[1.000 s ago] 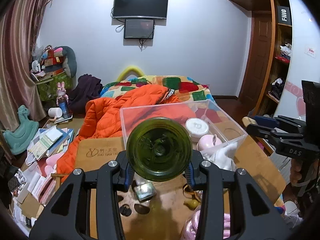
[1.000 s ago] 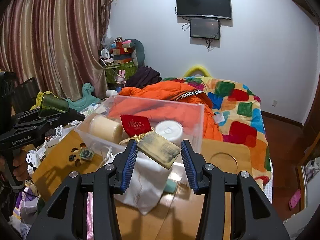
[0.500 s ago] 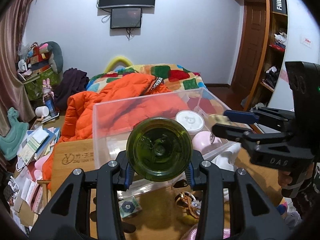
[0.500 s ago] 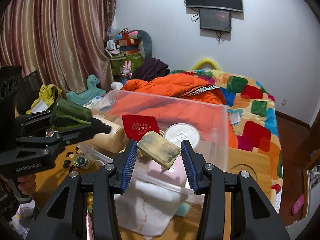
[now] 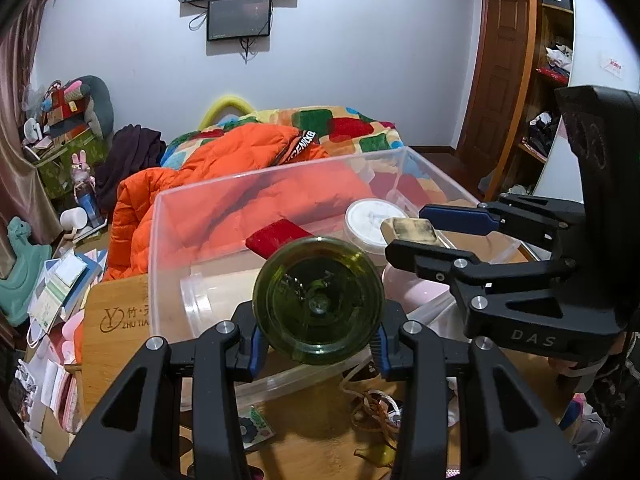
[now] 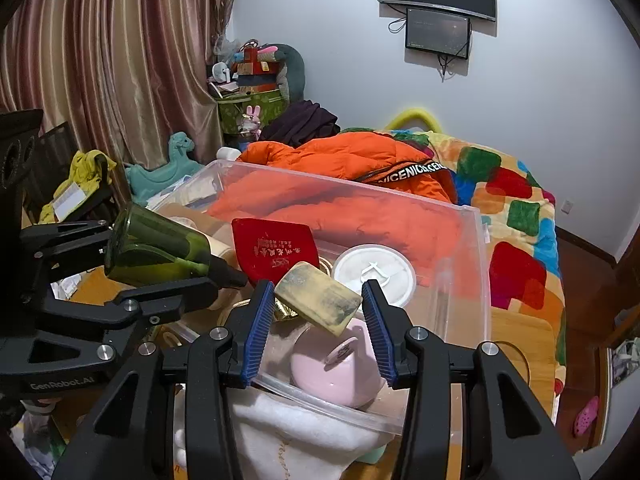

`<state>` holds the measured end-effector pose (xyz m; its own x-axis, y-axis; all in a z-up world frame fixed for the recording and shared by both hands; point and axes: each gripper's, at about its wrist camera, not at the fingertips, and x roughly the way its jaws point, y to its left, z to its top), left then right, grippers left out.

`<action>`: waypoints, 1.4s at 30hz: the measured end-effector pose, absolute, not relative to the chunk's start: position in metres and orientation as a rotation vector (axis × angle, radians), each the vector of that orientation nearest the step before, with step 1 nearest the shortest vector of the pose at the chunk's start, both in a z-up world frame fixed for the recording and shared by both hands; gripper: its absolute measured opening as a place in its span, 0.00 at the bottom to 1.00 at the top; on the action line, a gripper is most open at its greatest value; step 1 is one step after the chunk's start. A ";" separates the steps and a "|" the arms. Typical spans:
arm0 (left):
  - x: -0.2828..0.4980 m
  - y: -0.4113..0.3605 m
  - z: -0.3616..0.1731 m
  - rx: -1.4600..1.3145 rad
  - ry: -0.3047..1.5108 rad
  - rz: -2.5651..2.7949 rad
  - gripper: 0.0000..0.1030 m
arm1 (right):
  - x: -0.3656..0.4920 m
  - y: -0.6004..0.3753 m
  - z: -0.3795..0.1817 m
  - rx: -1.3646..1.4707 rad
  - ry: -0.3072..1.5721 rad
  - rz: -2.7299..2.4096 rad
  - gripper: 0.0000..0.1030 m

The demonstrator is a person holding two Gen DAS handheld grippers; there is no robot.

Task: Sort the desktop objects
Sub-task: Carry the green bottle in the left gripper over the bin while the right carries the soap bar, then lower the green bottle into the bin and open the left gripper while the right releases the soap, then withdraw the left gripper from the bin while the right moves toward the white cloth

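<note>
Your left gripper (image 5: 318,340) pinches a green bottle (image 5: 319,301); your right gripper (image 6: 318,312) pinches a tan block (image 6: 318,298) above the clear bin (image 6: 476,264).

white wall (image 5: 360,60), striped curtains (image 6: 100,60), patchwork bed (image 6: 520,208)

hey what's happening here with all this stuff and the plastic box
A person is sorting desk clutter into a clear plastic bin with two handheld grippers. The left gripper has its jaws shut on a green glass bottle, held over the bin's near edge. The right gripper grips a worn yellowish block above a pink cup in the bin. A red card, a white lid and a beige cylinder are already inside.
</note>
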<state>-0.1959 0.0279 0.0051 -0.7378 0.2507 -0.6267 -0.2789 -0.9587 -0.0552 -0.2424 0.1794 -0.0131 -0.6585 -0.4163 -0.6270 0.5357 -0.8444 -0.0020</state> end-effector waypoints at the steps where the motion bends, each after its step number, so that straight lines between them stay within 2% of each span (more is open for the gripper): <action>1: -0.196 0.028 0.005 -0.959 0.059 2.692 0.40 | -0.243 0.179 -0.014 0.864 0.256 -2.450 0.41; 14: -0.187 0.033 0.012 -0.930 0.097 2.712 0.42 | -0.238 0.183 -0.014 0.865 0.288 -2.470 0.42; 21: -0.174 0.031 0.025 -0.889 0.096 2.724 0.48 | -0.225 0.198 0.003 0.814 0.266 -2.527 0.58; 28: -0.156 0.021 0.040 -0.840 0.035 2.745 0.51 | -0.206 0.209 0.017 0.791 0.227 -2.546 0.65; 31: -0.147 0.014 0.046 -0.823 0.024 2.767 0.56 | -0.196 0.214 0.021 0.781 0.207 -2.557 0.74; 36: -0.133 0.001 0.052 -0.812 0.014 2.805 0.59 | -0.179 0.220 0.025 0.767 0.181 -2.573 0.75; 38: -0.128 -0.004 0.051 -0.811 0.011 2.826 0.67 | -0.175 0.221 0.025 0.770 0.175 -2.572 0.75; 42: -0.119 -0.017 0.044 -0.828 0.003 2.858 0.68 | -0.169 0.223 0.022 0.779 0.167 -2.579 0.75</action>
